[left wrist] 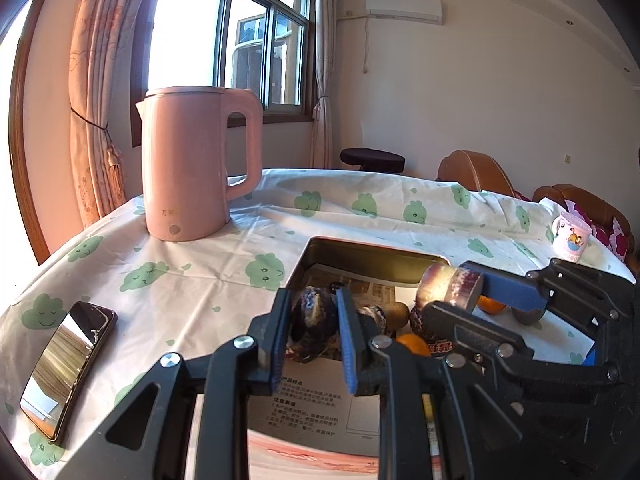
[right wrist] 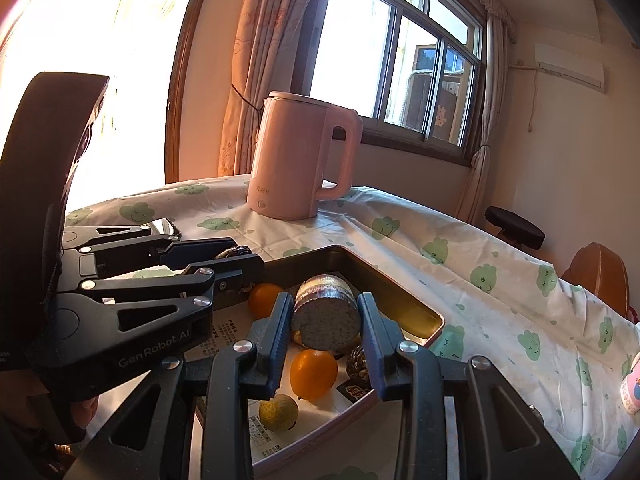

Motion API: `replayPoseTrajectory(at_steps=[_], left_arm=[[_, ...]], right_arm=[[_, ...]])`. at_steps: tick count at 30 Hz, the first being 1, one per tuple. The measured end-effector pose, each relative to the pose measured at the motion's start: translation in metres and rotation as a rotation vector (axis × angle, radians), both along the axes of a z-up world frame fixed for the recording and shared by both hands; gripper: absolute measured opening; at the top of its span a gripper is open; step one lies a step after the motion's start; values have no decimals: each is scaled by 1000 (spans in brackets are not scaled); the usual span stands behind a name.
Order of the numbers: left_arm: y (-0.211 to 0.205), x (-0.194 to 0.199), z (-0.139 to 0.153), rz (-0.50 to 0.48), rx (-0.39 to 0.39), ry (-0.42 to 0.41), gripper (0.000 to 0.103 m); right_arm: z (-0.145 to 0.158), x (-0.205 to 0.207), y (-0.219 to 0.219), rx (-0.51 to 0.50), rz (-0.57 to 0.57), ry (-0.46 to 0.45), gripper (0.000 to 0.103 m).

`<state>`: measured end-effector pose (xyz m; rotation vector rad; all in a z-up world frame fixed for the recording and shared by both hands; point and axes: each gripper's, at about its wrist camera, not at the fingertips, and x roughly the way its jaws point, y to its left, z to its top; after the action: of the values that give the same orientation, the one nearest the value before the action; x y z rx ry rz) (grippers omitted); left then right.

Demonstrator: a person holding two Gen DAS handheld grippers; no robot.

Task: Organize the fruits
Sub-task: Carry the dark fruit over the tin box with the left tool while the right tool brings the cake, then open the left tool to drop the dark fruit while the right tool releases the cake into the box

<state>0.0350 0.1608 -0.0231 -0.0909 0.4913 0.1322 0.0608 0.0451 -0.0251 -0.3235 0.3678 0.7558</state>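
Sugarcane piece (right wrist: 326, 314) lies clamped between right gripper (right wrist: 325, 326) pads, axis along fingers; left gripper (left wrist: 313, 334) grips dark fruit (left wrist: 314, 312).

Sunlit window (left wrist: 232, 40), peach curtains (left wrist: 96, 92), cream wall (left wrist: 480, 92), air conditioner (left wrist: 404, 9)

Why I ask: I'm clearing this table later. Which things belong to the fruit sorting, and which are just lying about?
Part of the job: metal tray, cut cane piece, dark wrinkled fruit, orange, green fruit.

Just lying about: pink kettle, phone, cartoon mug.
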Motion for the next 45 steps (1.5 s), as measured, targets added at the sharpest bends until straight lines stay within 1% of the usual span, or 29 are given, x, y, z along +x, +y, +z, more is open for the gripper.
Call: replayPoseTrajectory(at_steps=[11, 21, 27, 33, 34, 36, 37, 38, 39, 40, 41, 45], left_arm=[[3, 6, -5, 4, -5, 42, 24], [5, 13, -9, 2, -16, 88, 24], [4, 12, -8, 13, -10, 87, 23], [3, 11, -8, 35, 12, 82, 25], [3, 10, -8, 40, 15, 79, 26], [4, 8, -7, 62, 15, 71, 37], [6, 6, -6, 73, 13, 63, 49], [7, 4, -5, 72, 7, 51, 68], [6, 1, -4, 73, 13, 33, 76], [5, -3, -2, 83, 25, 13, 86], [3, -5, -1, 78, 31, -1, 88], [-9, -6, 1, 37, 19, -4, 88]], right_arm=[[-9, 2, 9, -24, 7, 26, 36], [-12, 8, 12, -38, 6, 63, 36], [-14, 9, 13, -44, 16, 78, 36], [-14, 11, 13, -40, 18, 91, 37], [-14, 12, 13, -39, 13, 91, 39], [-14, 12, 11, -35, -4, 89, 45], [-13, 13, 9, -29, -12, 89, 48], [-13, 13, 6, -26, -21, 87, 55], [-13, 13, 4, -30, -28, 84, 61], [-12, 12, 1, -37, -33, 77, 67], [-11, 10, -2, -46, -40, 63, 68], [-2, 4, -32, -65, -84, 21, 68]])
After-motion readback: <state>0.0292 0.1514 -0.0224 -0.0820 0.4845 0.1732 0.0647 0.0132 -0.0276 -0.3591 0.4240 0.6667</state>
